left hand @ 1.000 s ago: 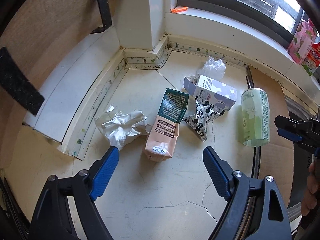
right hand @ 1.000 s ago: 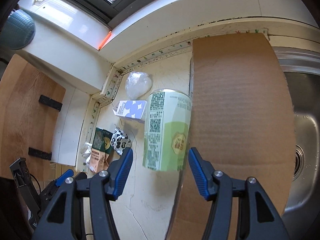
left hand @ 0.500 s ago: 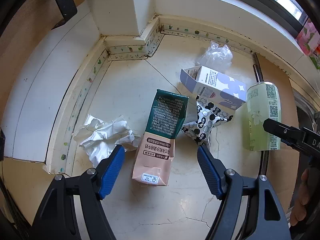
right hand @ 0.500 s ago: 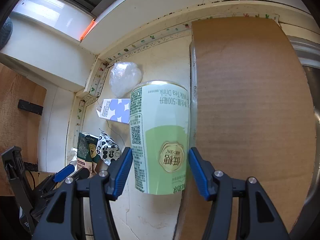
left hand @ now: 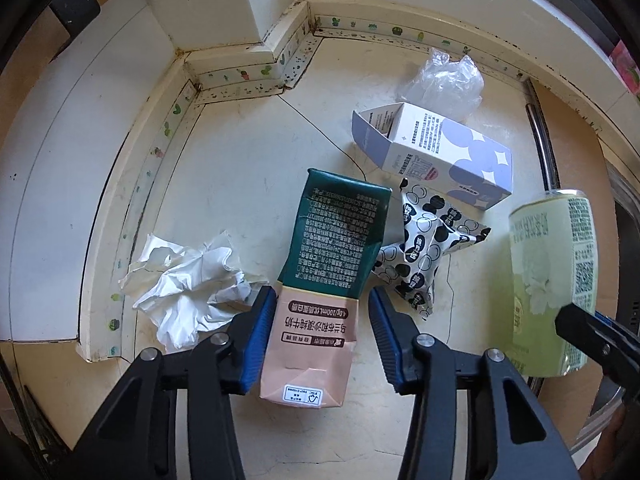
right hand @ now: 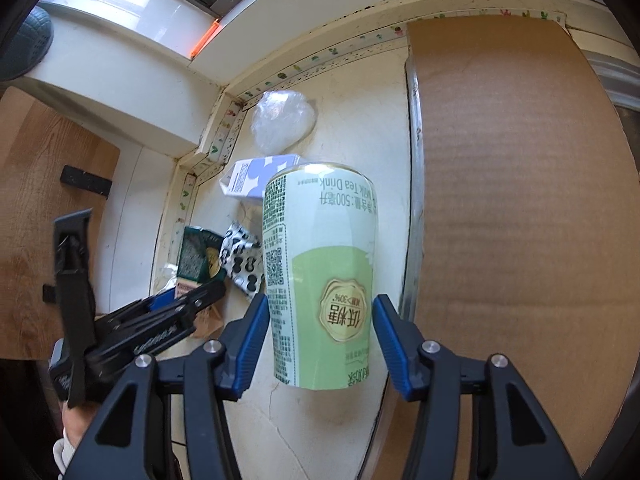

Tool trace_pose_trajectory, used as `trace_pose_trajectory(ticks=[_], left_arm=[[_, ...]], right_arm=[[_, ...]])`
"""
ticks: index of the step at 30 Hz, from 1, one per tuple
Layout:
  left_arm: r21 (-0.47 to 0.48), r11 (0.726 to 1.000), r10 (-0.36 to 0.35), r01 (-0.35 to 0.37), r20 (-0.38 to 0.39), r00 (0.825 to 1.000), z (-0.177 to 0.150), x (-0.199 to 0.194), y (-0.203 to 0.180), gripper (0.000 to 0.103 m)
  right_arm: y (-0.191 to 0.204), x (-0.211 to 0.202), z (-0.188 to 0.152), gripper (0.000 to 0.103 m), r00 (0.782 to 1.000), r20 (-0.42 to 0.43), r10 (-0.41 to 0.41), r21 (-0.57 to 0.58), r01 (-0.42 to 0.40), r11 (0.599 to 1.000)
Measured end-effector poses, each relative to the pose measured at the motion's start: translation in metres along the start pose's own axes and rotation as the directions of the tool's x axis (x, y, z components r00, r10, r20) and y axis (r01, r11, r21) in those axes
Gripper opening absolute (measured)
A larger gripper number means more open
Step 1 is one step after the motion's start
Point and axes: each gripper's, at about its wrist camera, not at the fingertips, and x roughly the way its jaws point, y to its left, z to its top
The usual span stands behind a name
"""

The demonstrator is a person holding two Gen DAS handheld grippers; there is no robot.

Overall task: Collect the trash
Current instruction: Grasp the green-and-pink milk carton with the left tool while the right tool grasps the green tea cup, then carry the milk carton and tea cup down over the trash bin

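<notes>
A green and pink milk carton (left hand: 328,280) lies flat on the counter; my left gripper (left hand: 322,320) is open with its blue pads either side of the carton's pink end. A light green milk tea can (right hand: 320,280) lies on its side; my right gripper (right hand: 318,320) is open around its lower part, pads close to its sides. The can also shows in the left wrist view (left hand: 548,284). Crumpled white paper (left hand: 188,276), a black-and-white spotted wrapper (left hand: 424,252), a purple and white box (left hand: 436,152) and a clear plastic bag (left hand: 444,84) lie around them.
A brown cardboard sheet (right hand: 520,200) covers the area right of the can, beside a steel sink rim (right hand: 416,184). A raised white ledge (left hand: 72,184) and tiled wall corner (left hand: 244,68) bound the counter at left and back. The left gripper (right hand: 132,332) shows in the right wrist view.
Both grippers have moved forward and down. The left one now straddles the carton's pink end; the right one now straddles the can. Both have stayed open.
</notes>
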Motion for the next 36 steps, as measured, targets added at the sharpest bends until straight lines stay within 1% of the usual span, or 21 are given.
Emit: trace_pose_trajectory(ticks=[1, 2, 3, 5, 8, 10, 14, 18, 22, 27, 30, 33, 36], left_arm=[[-0.003, 1.000, 0.000, 0.000, -0.002, 1.000, -0.001, 0.002, 0.000, 0.044], [-0.007, 1.000, -0.001, 0.001, 0.003, 1.000, -0.003, 0.003, 0.001, 0.037], [-0.016, 1.000, -0.008, 0.008, 0.015, 1.000, -0.005, 0.002, 0.003, 0.036], [-0.032, 0.999, -0.031, 0.032, 0.041, 0.999, -0.009, -0.004, 0.005, 0.035], [-0.030, 0.998, -0.047, 0.050, 0.093, 0.995, -0.021, -0.021, 0.008, 0.035], [-0.023, 0.998, -0.057, 0.060, 0.122, 0.991, -0.033, -0.036, 0.007, 0.035], [-0.001, 0.994, -0.105, 0.107, 0.162, 0.981, -0.060, -0.064, 0.010, 0.035], [0.046, 0.986, -0.166, 0.160, 0.192, 0.967, -0.100, -0.097, 0.013, 0.035], [0.084, 0.976, -0.213, 0.199, 0.222, 0.951, -0.150, -0.127, 0.025, 0.035], [0.112, 0.961, -0.271, 0.251, 0.230, 0.935, -0.209, -0.154, 0.044, 0.035], [0.130, 0.953, -0.298, 0.274, 0.248, 0.922, -0.243, -0.167, 0.053, 0.035], [0.135, 0.942, -0.333, 0.308, 0.251, 0.909, -0.272, -0.172, 0.063, 0.035], [0.142, 0.932, -0.360, 0.334, 0.233, 0.904, -0.300, -0.169, 0.070, 0.035]], right_arm=[[0.001, -0.003, -0.004, 0.053, 1.000, 0.000, 0.009, 0.001, -0.009, 1.000], [0.002, -0.006, -0.009, 0.053, 1.000, 0.002, 0.019, -0.002, -0.019, 1.000], [0.004, -0.009, -0.012, 0.053, 1.000, 0.004, 0.026, -0.005, -0.026, 1.000], [0.006, -0.017, -0.021, 0.052, 0.999, 0.014, 0.037, -0.013, -0.037, 0.999], [0.009, -0.028, -0.034, 0.052, 0.998, 0.025, 0.049, -0.013, -0.049, 0.999], [0.010, -0.035, -0.043, 0.052, 0.998, 0.033, 0.052, -0.011, -0.051, 0.999], [0.014, -0.053, -0.067, 0.052, 0.997, 0.057, 0.045, 0.001, -0.045, 0.999], [0.021, -0.074, -0.099, 0.052, 0.995, 0.092, 0.036, 0.014, -0.038, 0.999], [0.033, -0.092, -0.135, 0.052, 0.992, 0.126, 0.028, 0.032, -0.032, 0.999], [0.046, -0.114, -0.189, 0.052, 0.986, 0.164, 0.025, 0.053, -0.034, 0.998], [0.057, -0.123, -0.221, 0.052, 0.984, 0.180, 0.015, 0.053, -0.025, 0.998], [0.067, -0.129, -0.252, 0.052, 0.981, 0.194, 0.001, 0.054, -0.012, 0.998], [0.077, -0.133, -0.286, 0.052, 0.978, 0.207, -0.015, 0.054, 0.004, 0.999]])
